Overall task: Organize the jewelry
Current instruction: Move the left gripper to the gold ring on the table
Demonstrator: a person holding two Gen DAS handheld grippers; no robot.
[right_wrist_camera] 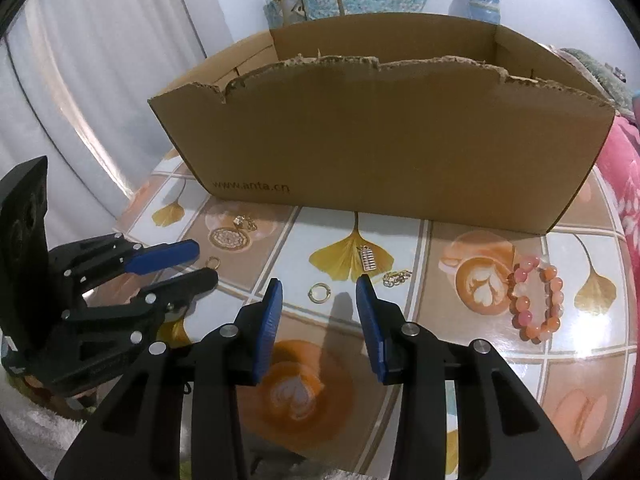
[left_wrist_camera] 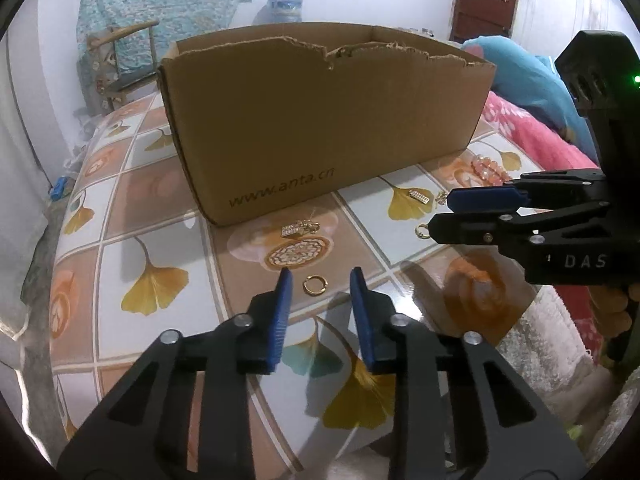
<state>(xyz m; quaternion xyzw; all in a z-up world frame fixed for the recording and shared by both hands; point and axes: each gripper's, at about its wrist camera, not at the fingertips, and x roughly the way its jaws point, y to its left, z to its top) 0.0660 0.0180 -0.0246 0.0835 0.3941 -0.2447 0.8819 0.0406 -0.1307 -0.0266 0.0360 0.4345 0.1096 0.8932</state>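
A brown cardboard box point(left_wrist_camera: 320, 120) stands on the patterned table; it also shows in the right wrist view point(right_wrist_camera: 380, 152). Jewelry lies in front of it. A gold ring point(left_wrist_camera: 315, 283) lies just ahead of my open, empty left gripper point(left_wrist_camera: 322, 274). A second gold ring point(right_wrist_camera: 319, 292) lies just ahead of my open, empty right gripper point(right_wrist_camera: 319, 286). A gold pendant point(left_wrist_camera: 298, 228), a small abacus charm point(right_wrist_camera: 368, 258), a gold chain piece point(right_wrist_camera: 396, 278) and a pink bead bracelet point(right_wrist_camera: 536, 300) lie nearby. The right gripper point(left_wrist_camera: 438, 212) shows in the left wrist view, the left gripper point(right_wrist_camera: 206, 264) in the right wrist view.
The table point(left_wrist_camera: 152, 216) has a glossy cloth with ginkgo leaves and coffee cups. A pink blanket point(left_wrist_camera: 532, 132) and a blue cloth point(left_wrist_camera: 516, 76) lie to the right. A wooden chair point(left_wrist_camera: 120, 60) stands behind the table on the left. A white towel point(left_wrist_camera: 560, 344) lies at the table's near right edge.
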